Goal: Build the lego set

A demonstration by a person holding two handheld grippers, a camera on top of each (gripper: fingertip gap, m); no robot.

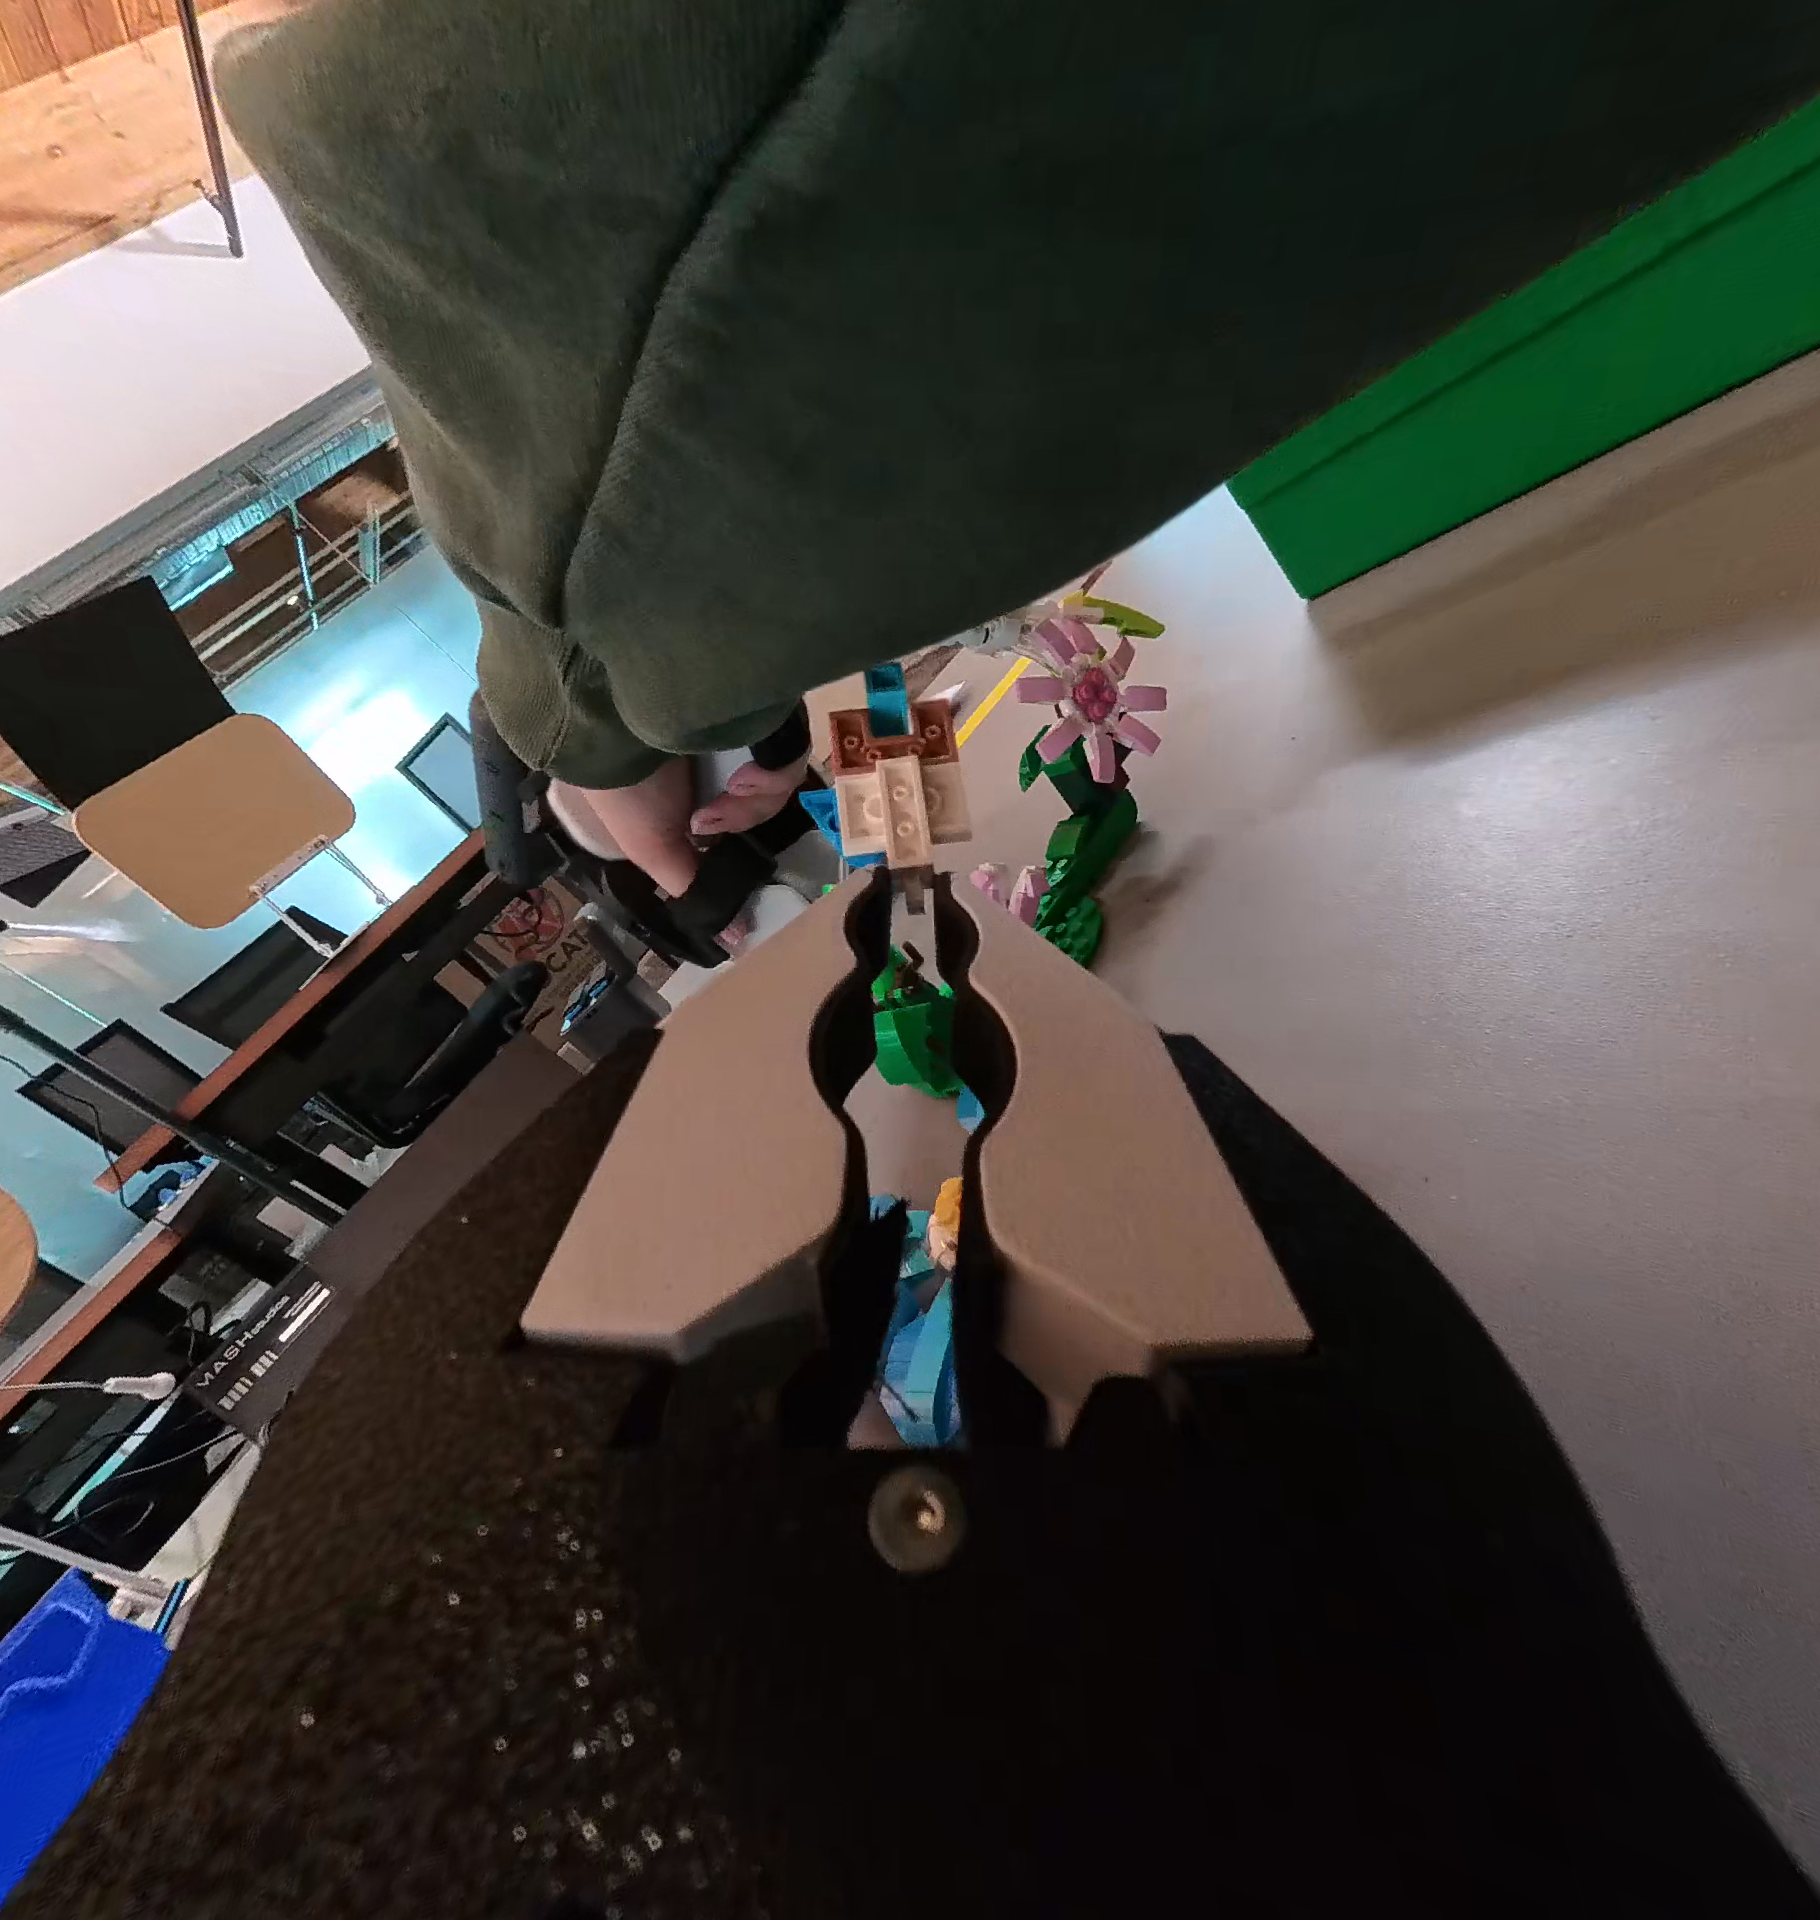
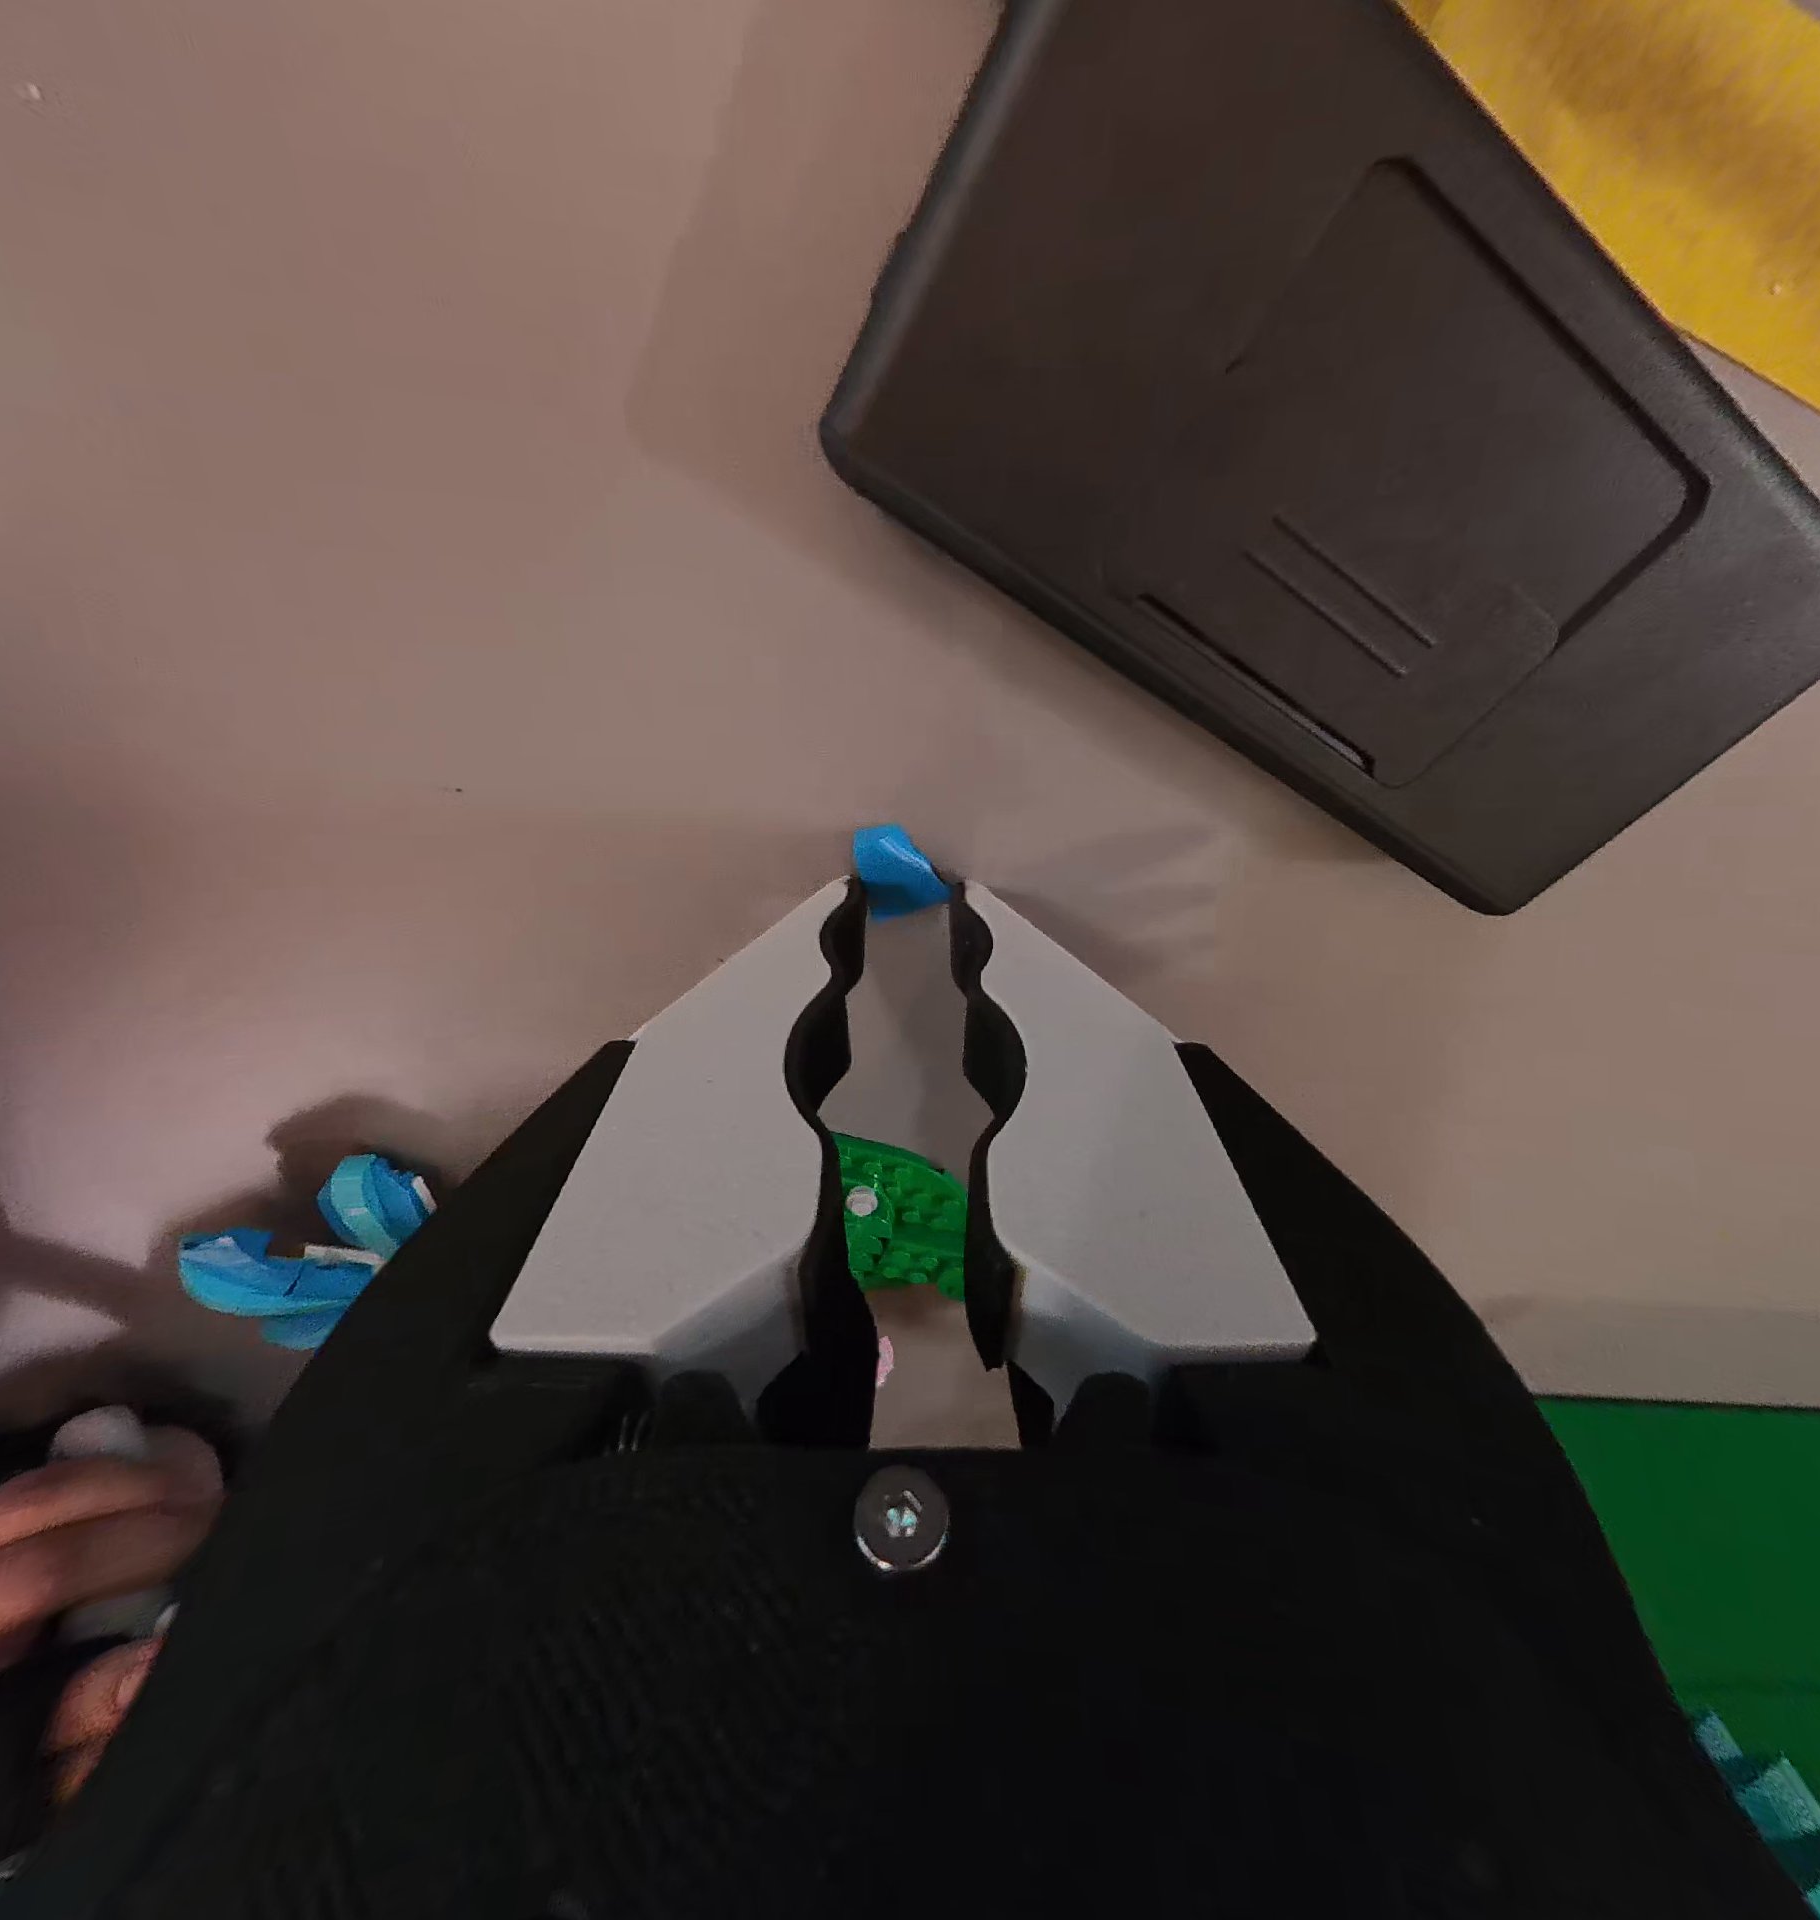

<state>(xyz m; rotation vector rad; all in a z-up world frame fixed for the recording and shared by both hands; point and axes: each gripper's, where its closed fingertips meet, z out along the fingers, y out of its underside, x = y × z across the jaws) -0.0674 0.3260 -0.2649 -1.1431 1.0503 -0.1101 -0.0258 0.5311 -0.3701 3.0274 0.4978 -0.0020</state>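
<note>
My left gripper (image 1: pixel 911 894) is shut on the bottom of a small brick assembly (image 1: pixel 901 795) of white, brown and blue plates, held above the grey table (image 1: pixel 1508 1039). A pink brick flower (image 1: pixel 1091 698) on a green stem stands just right of it. A blue brick figure (image 1: pixel 927 1320) shows between the left fingers near the base. My right gripper (image 2: pixel 901 896) is shut on a small blue brick piece (image 2: pixel 893 871) at its tips, over the table (image 2: pixel 366 520). A green studded plate (image 2: pixel 901 1210) lies below it. A person's hand (image 1: pixel 667 831) and green sleeve (image 1: pixel 885 312) hold the far gripper.
A black flat case (image 2: pixel 1342 436) lies on the table ahead and right of the right gripper. Blue brick petals (image 2: pixel 303 1262) lie at its left, near a hand (image 2: pixel 64 1538). A green panel (image 1: pixel 1571 395) borders the table. Desks and a chair (image 1: pixel 210 821) stand beyond. Spacing between my two grippers at the tips: around 25 cm. From either gripper's tips it is about 15 cm to the pink brick flower (image 1: pixel 1091 698).
</note>
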